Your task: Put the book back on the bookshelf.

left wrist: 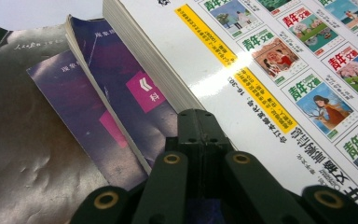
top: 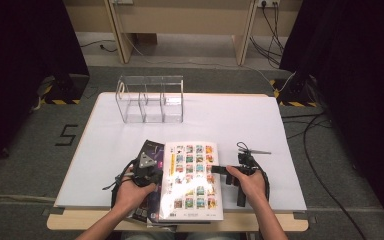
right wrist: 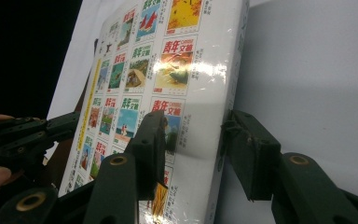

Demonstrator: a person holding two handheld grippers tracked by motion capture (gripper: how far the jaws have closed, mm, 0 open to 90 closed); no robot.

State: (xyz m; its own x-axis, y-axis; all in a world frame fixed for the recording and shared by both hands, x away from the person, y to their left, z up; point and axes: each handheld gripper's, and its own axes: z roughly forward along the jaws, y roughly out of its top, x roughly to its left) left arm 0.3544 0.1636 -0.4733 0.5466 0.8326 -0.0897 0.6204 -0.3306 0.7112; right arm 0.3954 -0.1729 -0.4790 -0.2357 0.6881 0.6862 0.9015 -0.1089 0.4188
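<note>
R jaws straddle the white book's (right wrist: 186, 70) R edge at mid-width, pads not clearly pressing; L gripper (left wrist: 196, 122) jaws shut, tip on its L edge. Book atop 3 dark books (left wrist: 116, 88), 6 o'clock on table (top: 230, 120), long axis 12–6. R gripper (top: 224, 170) better placed.

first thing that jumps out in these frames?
The glossy white book tiled with small colourful covers, lying on top of a stack of darker purple books at the near edge of the white table. The right gripper straddles its right edge with the jaws not yet pressing, while the shut left gripper rests at its left side. A clear compartment organizer stands at the far side.
</note>
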